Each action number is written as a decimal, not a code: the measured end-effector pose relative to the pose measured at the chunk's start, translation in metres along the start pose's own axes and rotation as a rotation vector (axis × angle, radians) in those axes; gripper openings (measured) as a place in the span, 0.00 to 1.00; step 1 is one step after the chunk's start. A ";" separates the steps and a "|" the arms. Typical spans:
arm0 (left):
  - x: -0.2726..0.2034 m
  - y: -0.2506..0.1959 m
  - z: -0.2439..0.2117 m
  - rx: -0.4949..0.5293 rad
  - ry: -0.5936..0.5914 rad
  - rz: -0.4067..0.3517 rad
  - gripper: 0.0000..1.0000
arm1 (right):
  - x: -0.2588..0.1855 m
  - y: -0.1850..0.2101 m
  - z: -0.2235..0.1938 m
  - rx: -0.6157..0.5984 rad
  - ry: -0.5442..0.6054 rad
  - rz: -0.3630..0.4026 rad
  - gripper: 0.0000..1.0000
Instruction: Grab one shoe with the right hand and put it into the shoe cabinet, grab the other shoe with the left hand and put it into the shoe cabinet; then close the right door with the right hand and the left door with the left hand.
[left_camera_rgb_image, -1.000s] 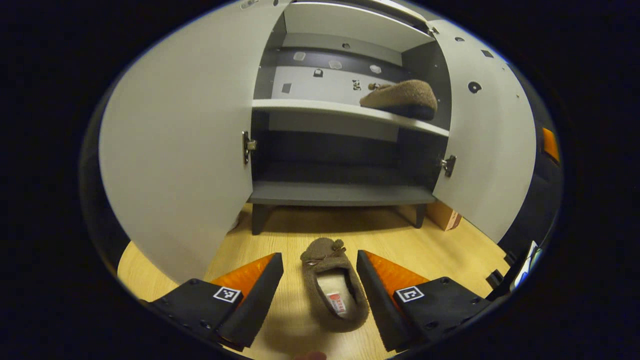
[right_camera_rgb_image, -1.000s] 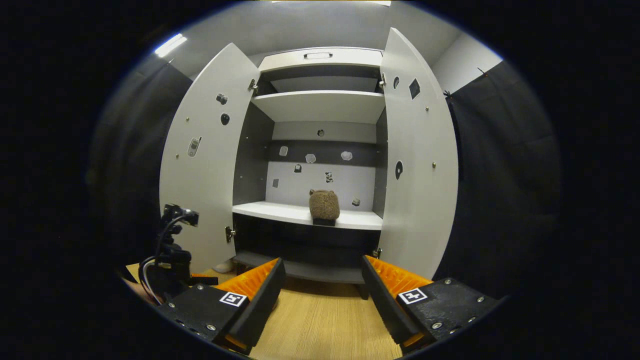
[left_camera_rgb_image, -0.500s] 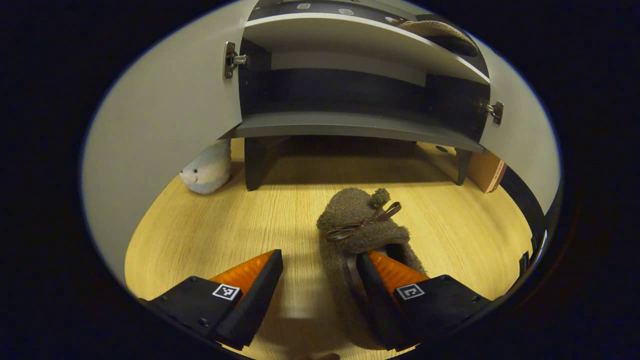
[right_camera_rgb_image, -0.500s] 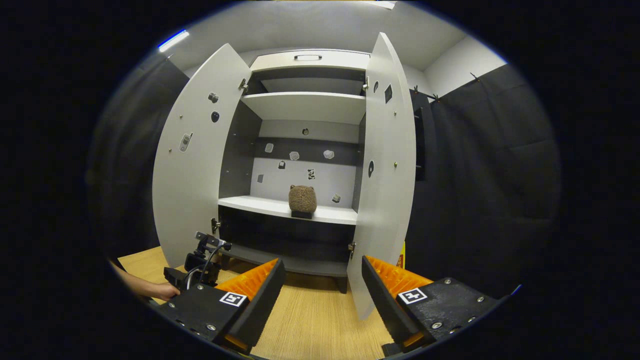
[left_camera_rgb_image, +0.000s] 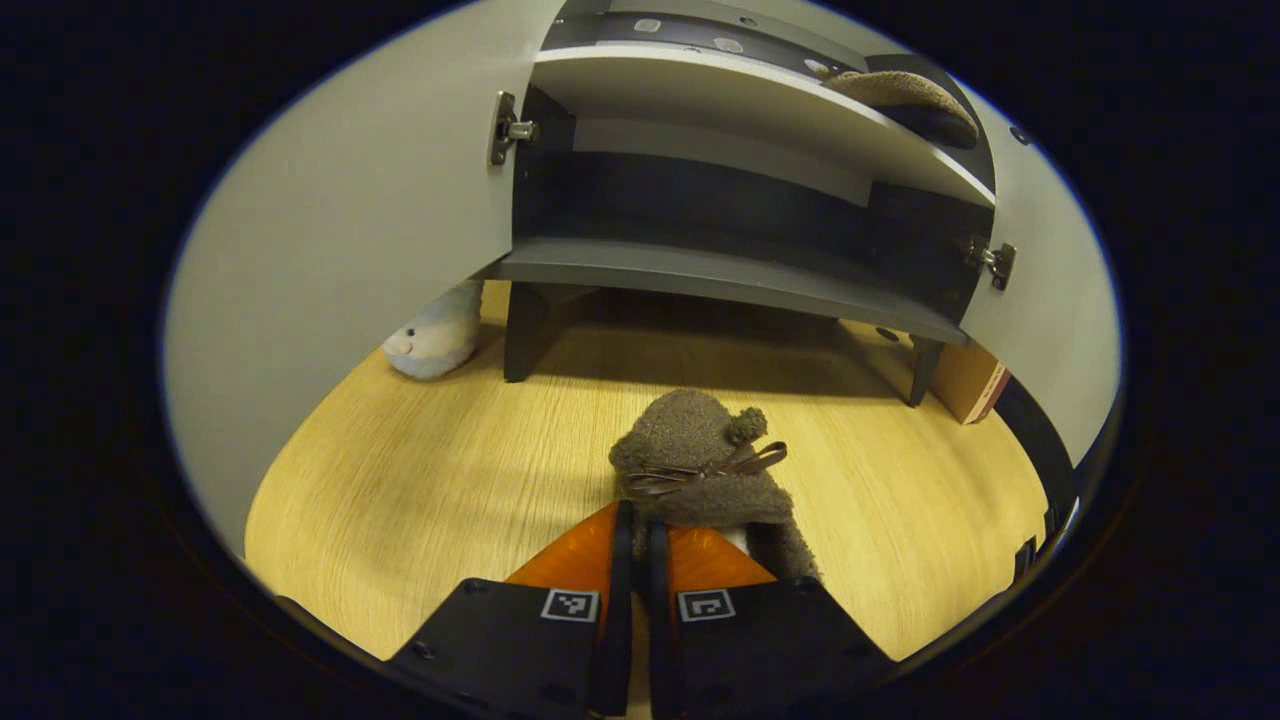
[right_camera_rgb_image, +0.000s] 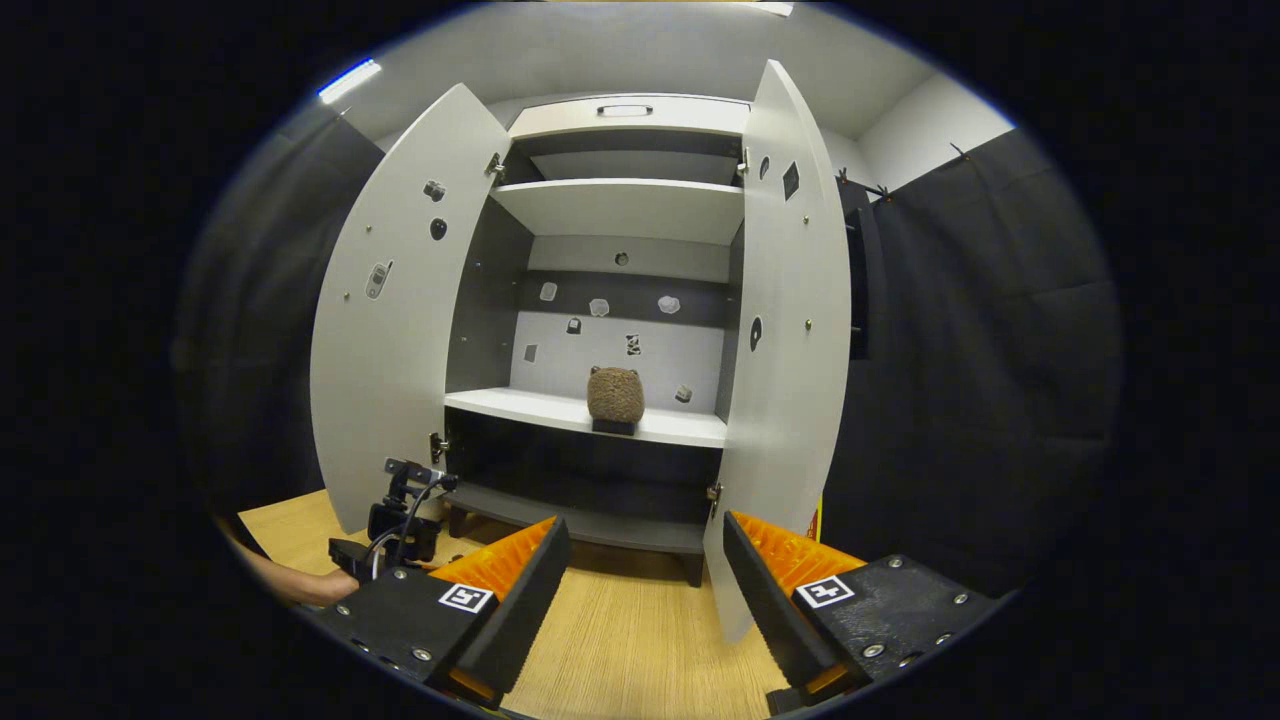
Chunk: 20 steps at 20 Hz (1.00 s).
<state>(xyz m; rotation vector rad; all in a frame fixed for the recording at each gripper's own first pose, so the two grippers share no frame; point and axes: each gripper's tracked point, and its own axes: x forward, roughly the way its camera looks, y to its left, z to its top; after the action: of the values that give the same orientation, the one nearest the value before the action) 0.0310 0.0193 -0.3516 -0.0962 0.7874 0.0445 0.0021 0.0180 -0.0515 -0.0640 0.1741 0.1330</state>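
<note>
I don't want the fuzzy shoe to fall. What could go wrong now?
The left gripper pinches only the back rim of the brown slipper on the floor, so it might slip out or dangle when lifted. The other slipper already sits at the right of the white shelf, so the new one could bump it.

Brown fuzzy shoe (left_camera_rgb_image: 700, 465) with ribbon bow and pompom lies on the wooden floor (left_camera_rgb_image: 420, 470), toe toward the shoe cabinet (right_camera_rgb_image: 620, 210). Second matching shoe (right_camera_rgb_image: 614, 397) sits on the white middle shelf (right_camera_rgb_image: 520, 405), right of centre. Left door (right_camera_rgb_image: 385, 330) and right door (right_camera_rgb_image: 790, 380) both stand wide open.
</note>
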 end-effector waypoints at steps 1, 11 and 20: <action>-0.015 -0.002 0.009 0.009 -0.026 0.001 0.15 | 0.001 0.001 0.000 0.000 -0.002 0.001 0.94; -0.185 -0.050 0.242 0.055 -0.381 -0.019 0.14 | 0.006 0.007 -0.007 0.042 -0.009 0.005 0.94; -0.051 -0.067 0.399 -0.001 -0.279 -0.003 0.14 | -0.012 -0.006 -0.007 0.012 -0.006 -0.024 0.94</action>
<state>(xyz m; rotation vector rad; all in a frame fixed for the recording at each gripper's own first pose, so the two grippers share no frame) 0.2816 -0.0064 -0.0305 -0.0899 0.5085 0.0538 -0.0100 0.0098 -0.0559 -0.0534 0.1680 0.1082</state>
